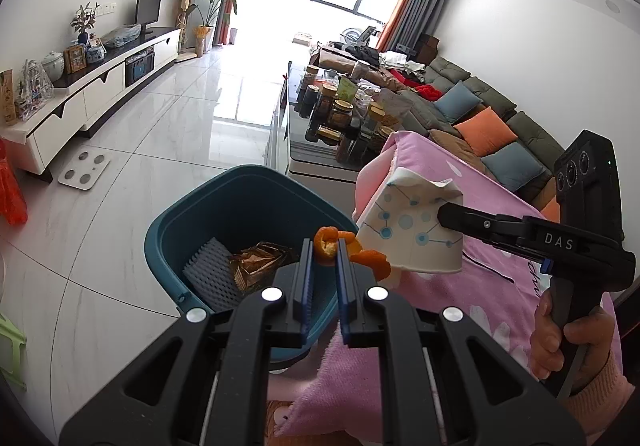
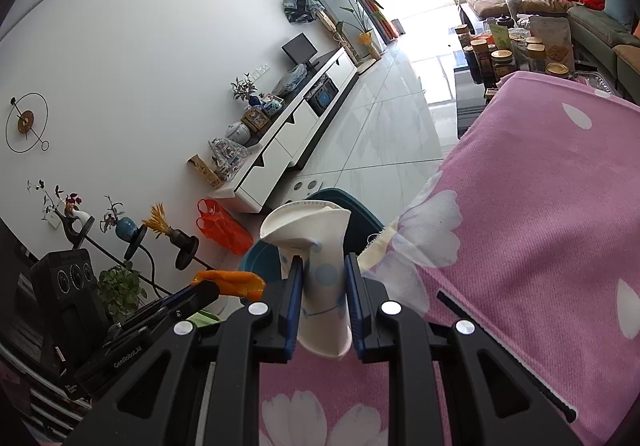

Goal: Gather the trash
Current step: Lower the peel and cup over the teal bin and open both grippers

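1. Above the teal bin (image 1: 224,213), at the corner of the pink floral blanket (image 1: 472,286): both grippers hold trash.
2. Left gripper (image 1: 325,258): clamped on an orange peel (image 1: 325,242). Peel pinched between the blue-padded fingers (image 1: 306,278); a curled piece hangs off to the right of them, near the cup's base.
3. Peel sits over the bin's near-right rim, above the opening.
4. Right gripper (image 2: 322,278): clamped on a crushed paper cup (image 2: 320,246), white with blue dot-and-line print. Cup body is squeezed between the pads; its flattened mouth points away from the camera, its base toward it.
5. In the left wrist view the same cup (image 1: 412,221) is held sideways, just right of the bin, over the blanket edge; right gripper's handle is in the person's hand (image 1: 560,342).
6. Bin contents visible: a crumpled brown wrapper (image 1: 260,262) and a grey ribbed insert (image 1: 212,270).
7. Bin stands on pale tiled floor (image 1: 120,246), touching or just beside the blanket-covered surface; cannot tell which.
8. Right wrist view: only part of the bin's rim shows behind the cup; left gripper with the peel (image 2: 232,282) is lower left.
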Motion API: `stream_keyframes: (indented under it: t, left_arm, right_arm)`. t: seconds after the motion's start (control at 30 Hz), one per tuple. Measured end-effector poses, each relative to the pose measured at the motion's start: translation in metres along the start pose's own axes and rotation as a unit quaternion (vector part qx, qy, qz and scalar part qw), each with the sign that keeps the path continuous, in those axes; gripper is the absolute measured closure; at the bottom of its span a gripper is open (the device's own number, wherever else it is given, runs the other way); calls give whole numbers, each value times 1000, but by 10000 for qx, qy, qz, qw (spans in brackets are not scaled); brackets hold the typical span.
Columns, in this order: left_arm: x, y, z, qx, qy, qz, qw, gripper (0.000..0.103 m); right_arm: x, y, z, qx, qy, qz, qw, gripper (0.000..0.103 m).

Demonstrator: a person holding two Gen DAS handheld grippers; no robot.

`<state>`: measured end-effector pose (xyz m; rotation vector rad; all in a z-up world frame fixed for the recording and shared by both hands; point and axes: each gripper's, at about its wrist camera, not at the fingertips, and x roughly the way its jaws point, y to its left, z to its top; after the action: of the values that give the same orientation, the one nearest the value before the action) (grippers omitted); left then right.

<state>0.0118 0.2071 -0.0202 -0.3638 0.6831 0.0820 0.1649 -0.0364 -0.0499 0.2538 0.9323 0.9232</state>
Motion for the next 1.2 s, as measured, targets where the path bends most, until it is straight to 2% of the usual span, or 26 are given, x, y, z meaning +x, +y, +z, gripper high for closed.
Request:
stream_keyframes:
  t: [1.2]
  left_arm:
    - [16,13,4,-214,66,273,9994,92]
  right_arm:
    - [32,17,11,-167,286,-71,9994,84]
